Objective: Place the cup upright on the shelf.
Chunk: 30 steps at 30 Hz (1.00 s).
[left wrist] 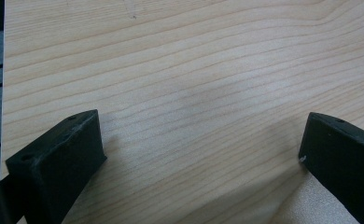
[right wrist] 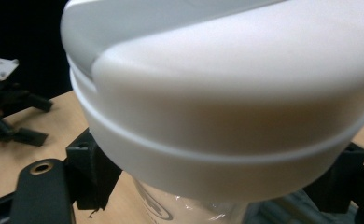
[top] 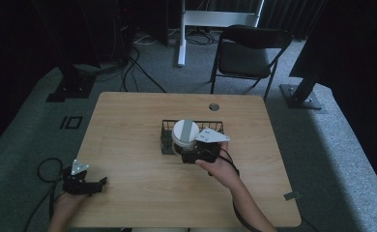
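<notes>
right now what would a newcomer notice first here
The white-lidded bottle at mid-table, gripped by the right gripper just below its lid, at the near edge of a black wire basket. Next, the left gripper, open and idle at the table's near left corner.

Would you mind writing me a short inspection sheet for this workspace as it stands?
Surface: light wooden table, with a round grommet hole near its far edge.
Job's things: black wire basket at mid-table; a white-lidded cup with a clear body at the basket.
Clutter: nothing seen.
Grippers: left gripper open and empty over the near-left table edge; right gripper shut on the cup below its lid.
Cables: a loop beside the left gripper; loose leads on the floor beyond the table.
Surroundings: grey carpet, a black folding chair, a white stand, dark frame posts.
</notes>
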Each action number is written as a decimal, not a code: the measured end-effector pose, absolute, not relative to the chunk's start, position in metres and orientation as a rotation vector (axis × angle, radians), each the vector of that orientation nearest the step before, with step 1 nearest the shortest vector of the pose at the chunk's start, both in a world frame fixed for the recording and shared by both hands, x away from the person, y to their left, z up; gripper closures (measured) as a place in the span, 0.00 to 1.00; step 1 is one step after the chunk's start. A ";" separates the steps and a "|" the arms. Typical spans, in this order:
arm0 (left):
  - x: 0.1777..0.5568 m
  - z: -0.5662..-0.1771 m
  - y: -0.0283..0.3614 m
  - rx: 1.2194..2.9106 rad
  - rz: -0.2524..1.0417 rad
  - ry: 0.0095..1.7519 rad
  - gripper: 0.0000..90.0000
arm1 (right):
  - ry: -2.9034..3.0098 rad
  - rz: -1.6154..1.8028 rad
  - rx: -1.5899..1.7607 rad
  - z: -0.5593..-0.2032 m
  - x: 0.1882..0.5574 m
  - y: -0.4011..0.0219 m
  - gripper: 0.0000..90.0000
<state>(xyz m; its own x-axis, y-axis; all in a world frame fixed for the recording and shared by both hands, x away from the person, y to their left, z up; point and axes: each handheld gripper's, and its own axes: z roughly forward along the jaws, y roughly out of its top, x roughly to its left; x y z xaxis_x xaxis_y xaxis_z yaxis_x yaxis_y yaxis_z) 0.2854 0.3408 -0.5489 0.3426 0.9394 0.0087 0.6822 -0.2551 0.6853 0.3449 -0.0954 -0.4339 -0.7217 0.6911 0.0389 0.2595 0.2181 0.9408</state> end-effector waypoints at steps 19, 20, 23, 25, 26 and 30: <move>0.285 -0.549 0.341 2.024 0.570 1.412 0.00 | 1.830 1.395 1.109 -0.413 0.373 -0.120 0.21; 0.285 -0.549 0.341 2.024 0.570 1.412 0.00 | 1.830 1.395 1.109 -0.413 0.373 -0.120 0.21; 0.285 -0.549 0.341 2.024 0.568 1.413 0.00 | 1.786 1.348 1.166 -0.416 0.377 -0.125 0.20; 0.285 -0.549 0.341 2.025 0.569 1.412 0.00 | 1.759 1.296 1.212 -0.421 0.382 -0.128 0.21; 0.285 -0.549 0.341 2.025 0.569 1.412 0.00 | 1.759 1.296 1.212 -0.421 0.382 -0.128 0.21; 0.285 -0.549 0.341 2.024 0.569 1.412 0.00 | 1.745 1.225 1.256 -0.430 0.389 -0.132 0.21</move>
<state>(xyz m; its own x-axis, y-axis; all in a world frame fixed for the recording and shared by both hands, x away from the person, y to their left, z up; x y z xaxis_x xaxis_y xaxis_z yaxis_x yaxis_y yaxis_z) 0.2854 0.3408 -0.5489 0.3423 0.9396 0.0081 0.6826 -0.2546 0.6851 0.3891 -0.1316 -0.4295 -0.3258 0.9454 0.0121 0.3328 0.1027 0.9374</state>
